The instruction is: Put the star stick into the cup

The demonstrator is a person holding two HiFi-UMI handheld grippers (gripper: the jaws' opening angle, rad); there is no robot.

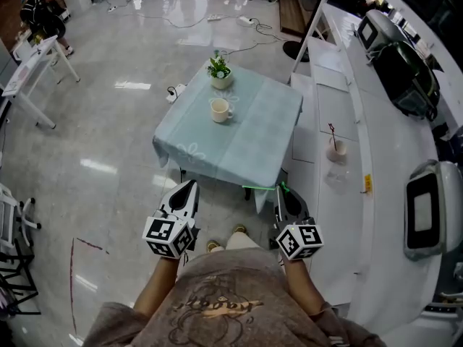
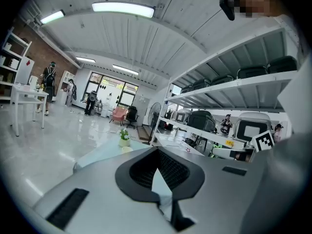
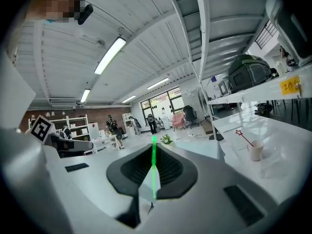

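- Right gripper (image 1: 281, 191): jaws pinching a thin green stick (image 3: 154, 165).
- Left gripper (image 1: 190, 186): jaws pressed together, nothing between them.
- Red star stick (image 1: 332, 131) stands in a cup (image 1: 336, 150) on the white surface (image 1: 318, 100), at 2 o'clock from the right gripper.
- Mug (image 1: 220, 110) sits on the blue-clothed surface (image 1: 253, 143), at 12 o'clock.

the green stick (image 3: 154, 143) is lying with its lower end buried between the closed pads of the right gripper (image 3: 153, 165), so that end is not showing. whether its far tip is carrying a star is too small to tell. in the head view the hands are hiding behind the marker cubes (image 1: 169, 237). the tablecloth (image 1: 239, 143) is covering most of the table beneath. a white appliance (image 1: 434, 215) is running off the right edge. distant people (image 3: 111, 126) are showing too small to make out.
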